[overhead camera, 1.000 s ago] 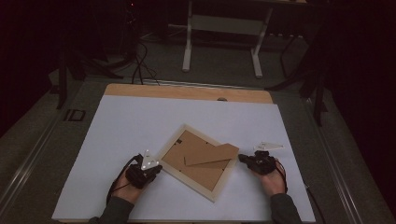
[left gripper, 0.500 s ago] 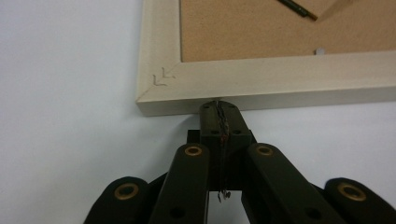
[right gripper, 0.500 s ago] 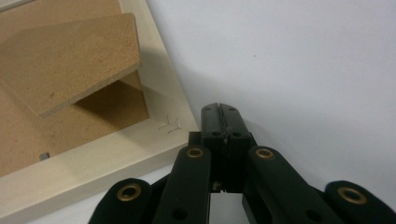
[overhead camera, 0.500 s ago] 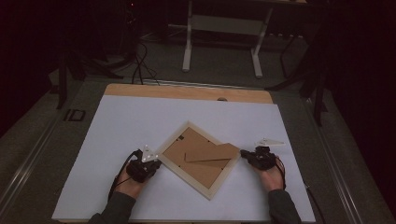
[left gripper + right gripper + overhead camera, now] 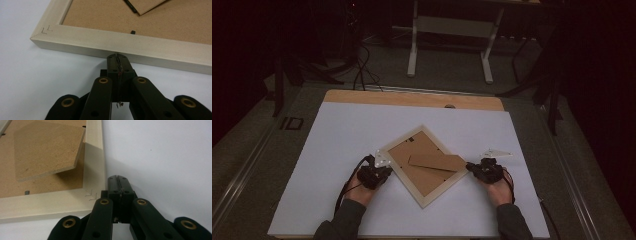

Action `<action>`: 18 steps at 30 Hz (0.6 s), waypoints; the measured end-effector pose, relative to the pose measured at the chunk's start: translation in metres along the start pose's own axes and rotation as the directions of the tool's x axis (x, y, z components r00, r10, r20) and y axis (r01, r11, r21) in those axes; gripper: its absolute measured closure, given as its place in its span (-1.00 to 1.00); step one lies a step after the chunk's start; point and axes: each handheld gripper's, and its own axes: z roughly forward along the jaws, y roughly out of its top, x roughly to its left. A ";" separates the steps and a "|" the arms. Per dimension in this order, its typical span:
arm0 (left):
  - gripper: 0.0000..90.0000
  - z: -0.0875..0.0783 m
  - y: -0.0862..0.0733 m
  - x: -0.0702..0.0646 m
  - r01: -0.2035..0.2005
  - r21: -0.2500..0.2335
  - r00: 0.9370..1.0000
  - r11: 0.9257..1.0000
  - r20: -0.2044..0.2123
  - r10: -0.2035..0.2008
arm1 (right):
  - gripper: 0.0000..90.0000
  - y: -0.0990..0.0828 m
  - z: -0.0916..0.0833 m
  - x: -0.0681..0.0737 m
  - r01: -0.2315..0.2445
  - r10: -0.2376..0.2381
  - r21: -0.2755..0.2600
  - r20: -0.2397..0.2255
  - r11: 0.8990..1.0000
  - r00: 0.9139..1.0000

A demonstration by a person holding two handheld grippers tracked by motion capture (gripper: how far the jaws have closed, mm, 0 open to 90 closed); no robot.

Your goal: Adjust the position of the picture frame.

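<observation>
left gripper (image 5: 117,56) clenched empty, tip pressed against outer edge of pale wooden picture frame (image 5: 424,165) lying face-down directly ahead. right gripper (image 5: 117,178) clenched empty, tip beside frame corner. risk judged: uneven push pivots frame; raised brown fibreboard stand flap (image 5: 47,150) could be snagged.

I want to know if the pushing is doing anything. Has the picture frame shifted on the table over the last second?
Yes. The picture frame has slid slightly left, its left corner now farther from the table's right edge, with the left gripper at its edge.
</observation>
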 end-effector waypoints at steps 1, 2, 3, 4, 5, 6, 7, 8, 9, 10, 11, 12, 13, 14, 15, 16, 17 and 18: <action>1.00 0.001 0.001 0.000 0.005 -0.001 1.000 1.000 0.000 -0.005 | 1.00 0.000 0.000 0.000 -0.003 0.003 -0.001 -0.003 1.000 1.000; 1.00 0.002 0.002 0.001 0.006 0.001 1.000 1.000 0.002 -0.006 | 1.00 0.000 0.000 0.000 -0.003 0.003 -0.001 -0.003 1.000 1.000; 1.00 0.003 0.003 0.001 0.015 -0.001 1.000 1.000 0.008 -0.015 | 1.00 0.000 0.000 0.000 -0.004 0.004 -0.002 -0.004 1.000 1.000; 1.00 0.003 0.003 0.001 0.015 -0.001 1.000 1.000 0.008 -0.015 | 1.00 0.000 0.000 0.000 -0.004 0.004 -0.002 -0.004 1.000 1.000; 1.00 0.003 0.005 -0.001 0.022 -0.008 1.000 1.000 0.014 -0.022 | 1.00 -0.001 0.000 0.001 -0.003 0.003 0.001 -0.006 1.000 1.000; 1.00 0.003 0.005 -0.001 0.022 -0.008 1.000 1.000 0.014 -0.022 | 1.00 -0.001 0.000 0.001 -0.003 0.003 0.001 -0.006 1.000 1.000; 1.00 0.005 0.006 -0.005 0.009 -0.004 1.000 1.000 0.020 -0.009 | 1.00 0.000 0.001 0.002 0.002 -0.002 0.005 -0.008 1.000 1.000; 1.00 0.005 0.006 -0.005 0.009 -0.004 1.000 1.000 0.020 -0.009 | 1.00 0.000 0.001 0.002 0.002 -0.002 0.005 -0.008 1.000 1.000; 1.00 0.006 0.006 -0.007 0.004 -0.003 1.000 1.000 0.021 -0.004 | 1.00 0.000 0.001 0.003 0.005 -0.004 0.006 -0.009 1.000 1.000; 1.00 0.006 0.007 -0.008 0.004 -0.004 1.000 1.000 0.022 -0.004 | 1.00 0.000 0.001 0.003 0.005 -0.004 0.006 -0.009 1.000 1.000; 1.00 0.007 0.008 -0.009 0.005 -0.005 1.000 1.000 0.029 -0.005 | 1.00 0.000 0.002 0.003 0.006 -0.006 0.007 -0.013 1.000 1.000; 1.00 0.007 0.008 -0.009 0.005 -0.005 1.000 1.000 0.029 -0.005 | 1.00 0.000 0.002 0.003 0.006 -0.006 0.007 -0.013 1.000 1.000; 1.00 0.008 0.008 -0.010 0.005 -0.006 1.000 1.000 0.029 -0.005 | 1.00 0.000 0.002 0.004 0.009 -0.009 0.009 -0.014 1.000 1.000; 1.00 0.008 0.009 -0.011 0.005 -0.005 0.999 1.000 0.031 -0.005 | 1.00 0.000 0.002 0.004 0.010 -0.010 0.008 -0.015 1.000 1.000; 1.00 0.008 0.009 -0.011 0.003 -0.005 1.000 1.000 0.031 -0.003 | 1.00 0.000 0.002 0.004 0.013 -0.013 0.008 -0.015 1.000 1.000; 1.00 0.009 0.009 -0.012 0.003 -0.007 1.000 1.000 0.031 -0.003 | 1.00 0.000 0.002 0.004 0.013 -0.013 0.008 -0.015 1.000 1.000; 1.00 0.009 0.010 -0.012 0.002 -0.008 1.000 1.000 0.032 -0.002 | 1.00 0.000 0.002 0.005 0.012 -0.012 0.009 -0.015 1.000 1.000; 1.00 0.009 0.010 -0.012 0.003 -0.008 1.000 1.000 0.031 -0.003 | 1.00 0.000 0.002 0.005 0.012 -0.012 0.009 -0.015 1.000 1.000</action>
